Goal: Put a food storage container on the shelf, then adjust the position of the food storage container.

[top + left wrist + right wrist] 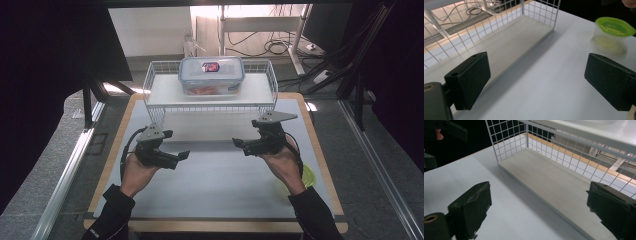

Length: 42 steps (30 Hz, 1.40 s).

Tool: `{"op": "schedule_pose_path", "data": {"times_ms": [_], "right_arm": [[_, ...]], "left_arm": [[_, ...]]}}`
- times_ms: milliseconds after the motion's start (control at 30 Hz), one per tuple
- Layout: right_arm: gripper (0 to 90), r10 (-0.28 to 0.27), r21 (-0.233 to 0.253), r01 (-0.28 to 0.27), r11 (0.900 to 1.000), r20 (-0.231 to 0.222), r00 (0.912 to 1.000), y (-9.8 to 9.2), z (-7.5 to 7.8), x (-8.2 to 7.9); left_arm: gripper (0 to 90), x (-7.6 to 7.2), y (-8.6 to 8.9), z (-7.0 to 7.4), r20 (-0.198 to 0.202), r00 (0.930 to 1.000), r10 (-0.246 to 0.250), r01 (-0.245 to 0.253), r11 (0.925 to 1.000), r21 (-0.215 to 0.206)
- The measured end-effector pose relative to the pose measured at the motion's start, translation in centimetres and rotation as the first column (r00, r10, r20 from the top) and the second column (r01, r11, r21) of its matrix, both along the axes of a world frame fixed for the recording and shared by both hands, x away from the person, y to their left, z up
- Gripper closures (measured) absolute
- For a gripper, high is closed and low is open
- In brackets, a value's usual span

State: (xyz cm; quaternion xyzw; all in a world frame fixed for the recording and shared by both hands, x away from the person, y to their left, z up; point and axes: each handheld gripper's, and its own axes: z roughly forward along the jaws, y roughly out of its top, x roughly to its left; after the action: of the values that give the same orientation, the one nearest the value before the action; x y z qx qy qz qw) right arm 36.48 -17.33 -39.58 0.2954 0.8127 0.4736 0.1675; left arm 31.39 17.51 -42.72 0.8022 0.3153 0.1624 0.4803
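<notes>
White tabletop [220, 185], wire rack [210, 95] at its far side. Your left gripper [184, 155] and right gripper [237, 144]: both spread wide, empty, hovering. Green-lidded tub [614, 31]: beside your right wrist, untouched. Likely next: reach for it.

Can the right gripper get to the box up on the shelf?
Probably yes. The right gripper is open and holds nothing, and the box sits on top of the wire shelf with nothing over it. The gripper would have to lift over the shelf's low front rail.
</notes>
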Motion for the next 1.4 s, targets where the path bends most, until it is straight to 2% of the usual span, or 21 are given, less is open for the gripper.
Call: {"op": "schedule_pose_path", "data": {"times_ms": [200,333,467,633,767,933,1000,1133,1300,1400], "right_arm": [[4.5,-0.007,-0.012,0.007,1.000,-0.019,0.9998,-1.2,-1.4,-1.1],[4.7,-0.009,-0.015,0.009,1.000,-0.035,0.9993,-1.7,-2.0,-1.7],[4.3,-0.005,-0.035,0.004,0.999,-0.033,0.9994,-2.2,-2.5,-2.6],[2.7,-0.005,-0.040,0.004,0.999,-0.030,0.9995,-2.6,-2.9,-3.9],[0.0,0.015,-0.028,-0.016,0.999,-0.059,0.9981,-3.0,-3.3,-4.6],[0.0,0.002,-0.025,-0.003,1.000,-0.055,0.9985,-3.6,-3.8,-5.4],[0.0,-0.003,-0.030,0.001,1.000,-0.058,0.9983,-3.8,-4.0,-5.7],[0.0,-0.009,-0.039,0.006,0.999,-0.075,0.9972,-4.2,-4.8,-6.3],[0.0,-0.061,-0.077,0.054,0.996,-0.096,0.9935,-4.7,-5.6,-6.6],[0.0,-0.088,-0.068,0.080,0.994,-0.122,0.9887,-5.3,-5.5,-6.7]], "left_arm": [[4.5,-1.5,-0.2,-1.1,0.033,0.9995,-0.003,0.003,1.0000,0.007],[3.3,-2.1,-0.2,-1.9,0.038,0.9992,-0.015,0.014,0.9992,0.039],[3.3,-2.7,0.2,-2.7,0.038,0.9992,-0.007,0.006,0.9999,0.012],[5.6,-3.5,0.6,-3.7,0.007,0.9999,-0.007,0.007,0.9999,-0.009],[5.6,-4.3,0.9,-4.6,-0.001,1.0000,0.005,-0.005,0.9996,-0.026],[3.5,-5.2,1.4,-5.6,-0.015,0.9993,0.035,-0.035,0.9994,0.000],[3.2,-5.6,1.6,-6.1,-0.021,0.9991,0.036,-0.036,0.9993,-0.004],[3.0,-6.1,1.9,-6.7,-0.014,0.9985,0.053,-0.052,0.9977,0.043],[2.8,-6.4,1.9,-6.7,0.007,0.9985,0.055,-0.055,0.9973,0.050],[2.8,-6.4,1.8,-6.9,0.005,0.9986,0.052,-0.052,0.9971,0.056]]}}
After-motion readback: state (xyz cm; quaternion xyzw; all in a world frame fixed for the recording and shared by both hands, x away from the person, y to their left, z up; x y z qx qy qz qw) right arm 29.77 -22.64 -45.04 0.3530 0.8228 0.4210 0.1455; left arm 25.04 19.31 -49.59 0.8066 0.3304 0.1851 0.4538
